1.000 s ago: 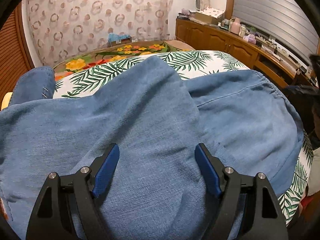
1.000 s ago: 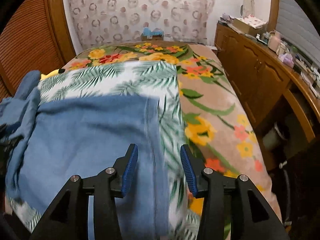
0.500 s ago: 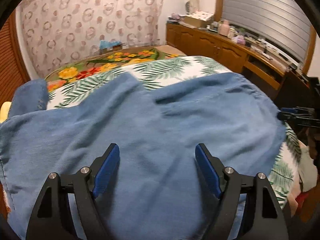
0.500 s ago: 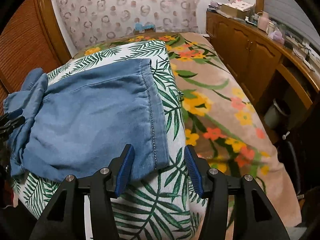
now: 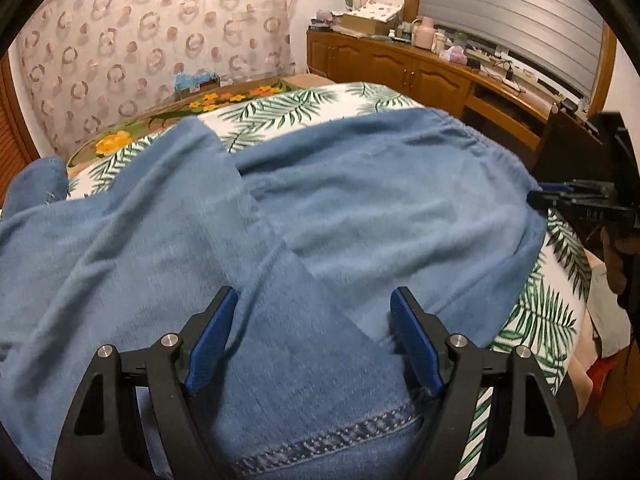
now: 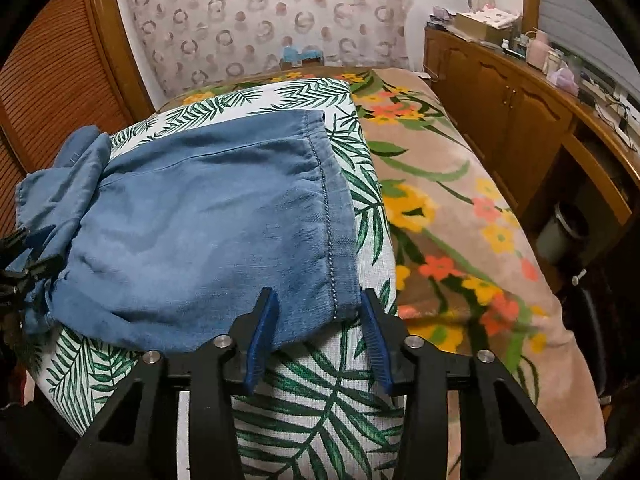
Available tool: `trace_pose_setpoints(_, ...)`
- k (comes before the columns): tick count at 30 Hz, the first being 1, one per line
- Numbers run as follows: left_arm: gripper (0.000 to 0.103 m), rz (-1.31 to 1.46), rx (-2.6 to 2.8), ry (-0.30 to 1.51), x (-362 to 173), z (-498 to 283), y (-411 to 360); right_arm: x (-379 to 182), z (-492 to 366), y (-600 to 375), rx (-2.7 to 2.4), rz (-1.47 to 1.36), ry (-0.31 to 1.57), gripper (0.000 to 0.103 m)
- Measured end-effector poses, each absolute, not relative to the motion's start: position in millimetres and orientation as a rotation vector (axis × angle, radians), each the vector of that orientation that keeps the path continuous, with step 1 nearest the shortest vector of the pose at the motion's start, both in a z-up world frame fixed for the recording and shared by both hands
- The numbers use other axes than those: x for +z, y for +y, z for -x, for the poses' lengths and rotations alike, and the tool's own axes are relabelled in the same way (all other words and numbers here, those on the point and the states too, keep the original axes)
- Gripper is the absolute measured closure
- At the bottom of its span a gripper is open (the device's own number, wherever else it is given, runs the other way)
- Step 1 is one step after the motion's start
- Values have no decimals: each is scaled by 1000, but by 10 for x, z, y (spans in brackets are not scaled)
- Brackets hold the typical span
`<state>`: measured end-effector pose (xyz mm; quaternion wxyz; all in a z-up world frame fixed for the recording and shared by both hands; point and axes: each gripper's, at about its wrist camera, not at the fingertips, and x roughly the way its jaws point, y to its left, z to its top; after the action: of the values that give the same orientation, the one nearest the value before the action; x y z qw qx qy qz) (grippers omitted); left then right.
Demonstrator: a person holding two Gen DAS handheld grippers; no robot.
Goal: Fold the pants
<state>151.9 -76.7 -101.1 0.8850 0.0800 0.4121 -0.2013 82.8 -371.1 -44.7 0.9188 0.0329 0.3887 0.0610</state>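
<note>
Light blue denim pants (image 5: 360, 216) lie spread over a palm-leaf sheet (image 5: 552, 312) on the bed. My left gripper (image 5: 316, 340) is open just above a stitched leg hem (image 5: 328, 440), its blue fingers wide apart on either side of the cloth. In the right wrist view the pants (image 6: 208, 216) lie flat with the stitched waist edge (image 6: 328, 216) facing me. My right gripper (image 6: 318, 328) is open, its fingers straddling the near corner of that edge. The right gripper also shows at the far right of the left wrist view (image 5: 576, 200).
A floral blanket (image 6: 460, 220) covers the bed right of the palm-leaf sheet. A wooden cabinet (image 6: 520, 112) with clutter on top runs along the right. A louvred wooden door (image 6: 52, 80) stands at the left. A patterned curtain (image 5: 160, 40) hangs behind.
My left gripper has drawn back towards the leg hem, which now lies between its fingers. My right gripper has moved forward so the pants' near corner sits between its fingers.
</note>
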Motion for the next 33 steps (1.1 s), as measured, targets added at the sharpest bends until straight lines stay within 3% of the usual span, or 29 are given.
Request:
trace_pose_setpoints(3,24,-173,-415,856,-1039,-1472,-770,-440,-846,-3717,150,-80,803,84)
trace_pose_setpoints(6,24,-172,-414,855,-1049,-1443,-764,-436,-845,-3677,175,-68,804,90)
trace_pose_setpoints(11,24,-162,-416,856,-1024,-1428,-741,-269,-810,-3696,209,-96,755,92)
trace_pose_setpoints(23,24,-157,-424,872,-1004,-1274,-675,721,-644,-3320,346,-47,488,94)
trace_pose_setpoints(33,24,-59,-308,752,-471,-954,39,1264,-570,-2465,574,67,353,95)
